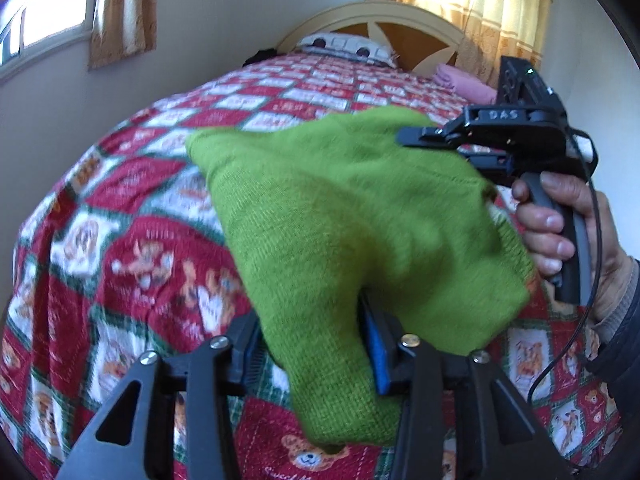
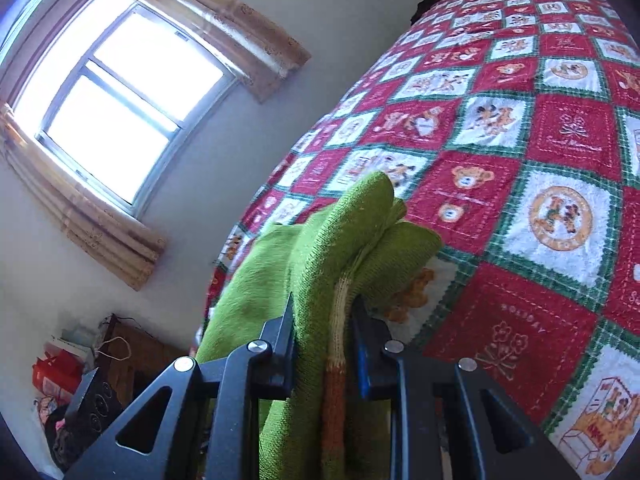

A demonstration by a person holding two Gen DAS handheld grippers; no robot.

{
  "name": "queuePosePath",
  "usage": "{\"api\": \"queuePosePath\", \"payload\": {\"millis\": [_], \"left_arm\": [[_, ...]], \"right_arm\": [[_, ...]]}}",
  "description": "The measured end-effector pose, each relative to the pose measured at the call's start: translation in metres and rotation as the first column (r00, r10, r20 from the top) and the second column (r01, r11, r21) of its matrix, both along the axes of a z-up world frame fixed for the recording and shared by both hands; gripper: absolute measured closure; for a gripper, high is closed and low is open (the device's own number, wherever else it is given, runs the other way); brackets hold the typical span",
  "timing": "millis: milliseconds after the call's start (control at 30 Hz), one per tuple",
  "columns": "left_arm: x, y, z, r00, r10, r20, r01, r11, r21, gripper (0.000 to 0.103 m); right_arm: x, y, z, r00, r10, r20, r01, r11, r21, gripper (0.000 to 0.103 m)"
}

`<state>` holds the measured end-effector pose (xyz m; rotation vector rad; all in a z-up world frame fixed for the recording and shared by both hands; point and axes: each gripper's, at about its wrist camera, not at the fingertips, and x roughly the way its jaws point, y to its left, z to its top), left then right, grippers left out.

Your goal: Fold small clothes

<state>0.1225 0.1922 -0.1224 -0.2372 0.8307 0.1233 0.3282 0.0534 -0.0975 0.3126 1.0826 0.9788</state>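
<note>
A green knit garment (image 1: 344, 208) hangs above the patchwork bedspread (image 1: 132, 248), stretched between both grippers. In the left wrist view a thick bunch of it fills the gap of my left gripper (image 1: 312, 336), touching both fingers, and its end droops below them. My right gripper (image 1: 440, 148) clamps the cloth's far right corner, held by a hand (image 1: 560, 232). In the right wrist view the right gripper (image 2: 324, 320) is shut on a folded edge of the garment (image 2: 352, 240) with a cream and orange stripe between the pads.
The bed runs to a headboard (image 1: 400, 24) with a pillow (image 1: 344, 46) and a pink folded cloth (image 1: 460, 80). A wall with a curtained window (image 2: 116, 120) borders the bed's left side. Bags and a dark cabinet (image 2: 120, 360) stand on the floor there.
</note>
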Motion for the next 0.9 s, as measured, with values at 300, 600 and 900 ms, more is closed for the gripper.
{"api": "queuePosePath", "payload": {"millis": [300,600,900], "left_arm": [[-0.006,-0.007,0.000,1.000,0.011,0.004,-0.011,0.997,0.078,0.038],[-0.020,-0.004,0.042,0.991,0.044,0.126,-0.067,0.980,0.188,0.014],[0.020,0.035,0.004,0.983,0.174,0.053,-0.181,0.958,0.223,0.005]], "right_arm": [[0.007,-0.009,-0.030,0.998,-0.065,0.001,0.065,0.993,-0.094,0.080],[-0.017,-0.019,-0.002,0.982,-0.134,0.130,0.149,0.982,-0.115,0.074],[-0.093,-0.015,0.036,0.961,0.085,0.262,-0.071,0.995,-0.065,0.047]]}}
